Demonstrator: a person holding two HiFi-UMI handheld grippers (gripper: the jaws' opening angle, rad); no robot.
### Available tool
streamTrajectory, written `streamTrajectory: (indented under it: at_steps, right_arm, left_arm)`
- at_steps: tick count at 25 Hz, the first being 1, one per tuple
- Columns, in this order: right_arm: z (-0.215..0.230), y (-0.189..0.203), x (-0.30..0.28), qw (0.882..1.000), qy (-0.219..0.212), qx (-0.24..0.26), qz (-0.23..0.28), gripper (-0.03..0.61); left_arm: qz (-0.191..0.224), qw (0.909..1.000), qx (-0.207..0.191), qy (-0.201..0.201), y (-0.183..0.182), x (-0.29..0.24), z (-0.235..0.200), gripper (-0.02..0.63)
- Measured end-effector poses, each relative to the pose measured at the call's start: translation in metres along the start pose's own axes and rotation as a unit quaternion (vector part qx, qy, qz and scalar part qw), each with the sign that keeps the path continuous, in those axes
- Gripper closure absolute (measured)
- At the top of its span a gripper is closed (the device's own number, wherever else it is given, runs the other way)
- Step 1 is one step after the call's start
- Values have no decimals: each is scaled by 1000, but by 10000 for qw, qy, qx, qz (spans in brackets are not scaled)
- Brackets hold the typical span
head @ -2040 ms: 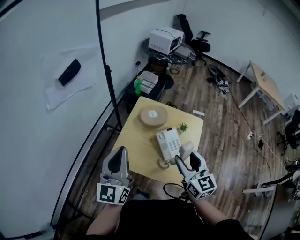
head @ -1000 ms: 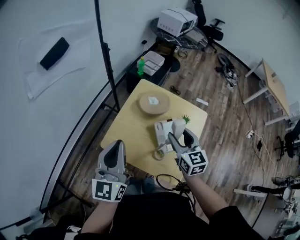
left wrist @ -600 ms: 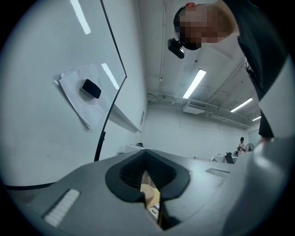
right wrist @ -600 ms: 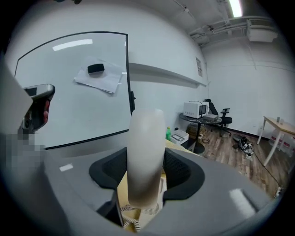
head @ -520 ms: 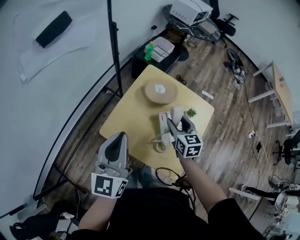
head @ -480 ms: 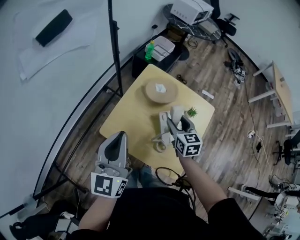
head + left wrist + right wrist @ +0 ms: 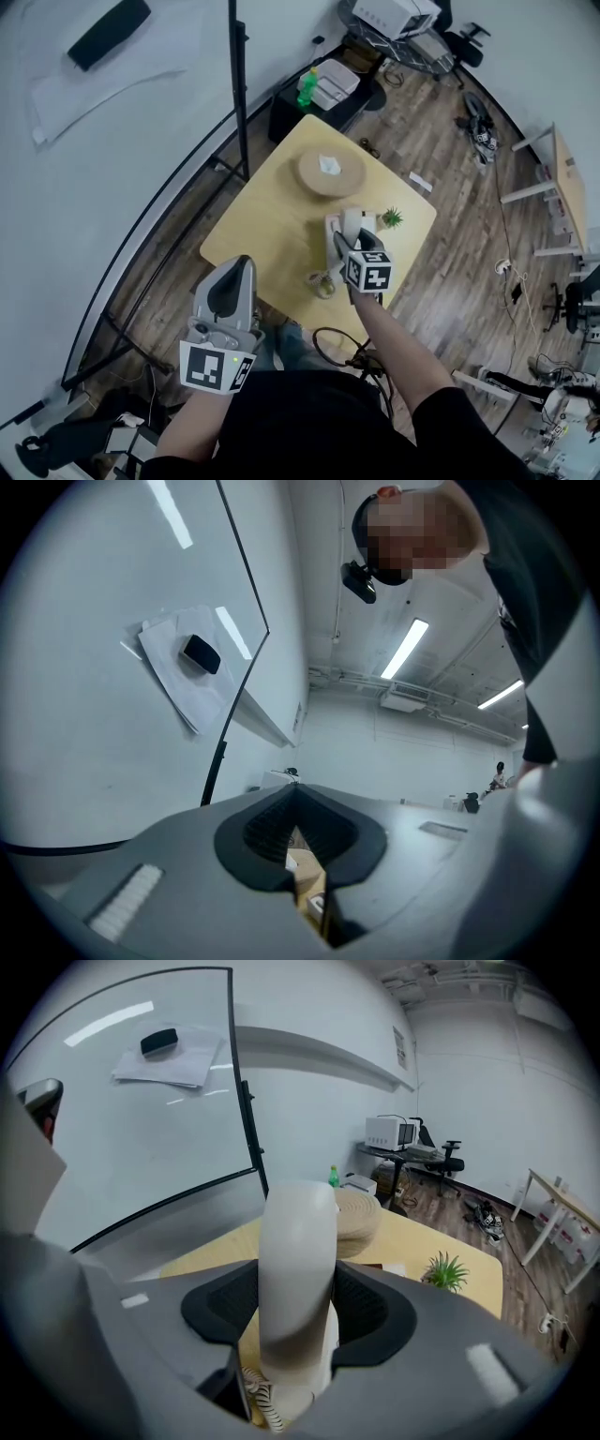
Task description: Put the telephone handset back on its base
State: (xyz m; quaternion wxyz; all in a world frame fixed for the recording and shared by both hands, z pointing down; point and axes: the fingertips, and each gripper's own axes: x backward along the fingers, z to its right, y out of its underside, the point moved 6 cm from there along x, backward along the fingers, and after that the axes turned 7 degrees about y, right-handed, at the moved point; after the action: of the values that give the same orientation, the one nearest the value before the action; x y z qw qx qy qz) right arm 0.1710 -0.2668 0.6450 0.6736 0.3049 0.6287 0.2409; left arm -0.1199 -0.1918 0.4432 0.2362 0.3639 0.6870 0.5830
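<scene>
Right gripper (image 7: 298, 1309): jaws are clamping the telephone handset (image 7: 298, 1241) (held upright, its coiled cord (image 7: 255, 1399) trailing beneath), holding it just above the base (image 7: 331, 225). Left gripper (image 7: 305, 860): jaws are resting together, empty, hanging well apart from the base, nearer the person.

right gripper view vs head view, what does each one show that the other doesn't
Only the right gripper view shows the jaws of the right gripper pressed on the sides of the handset. Only the head view shows the left gripper, well to the left of the handset. Both show the handset, the small plant and the round woven disc.
</scene>
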Motion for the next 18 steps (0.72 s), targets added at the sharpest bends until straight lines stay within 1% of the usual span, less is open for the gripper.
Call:
streamTrajectory:
  at_steps: [8, 18]
  right_arm:
    - [0, 15, -21, 9989, 116, 15, -464, 337]
    - [-3, 38, -33, 9943, 246, 65, -1034, 336]
  left_arm:
    - [-20, 10000, 76, -27, 6, 2, -7, 614]
    - [-25, 9999, 123, -60, 8, 9, -10, 614]
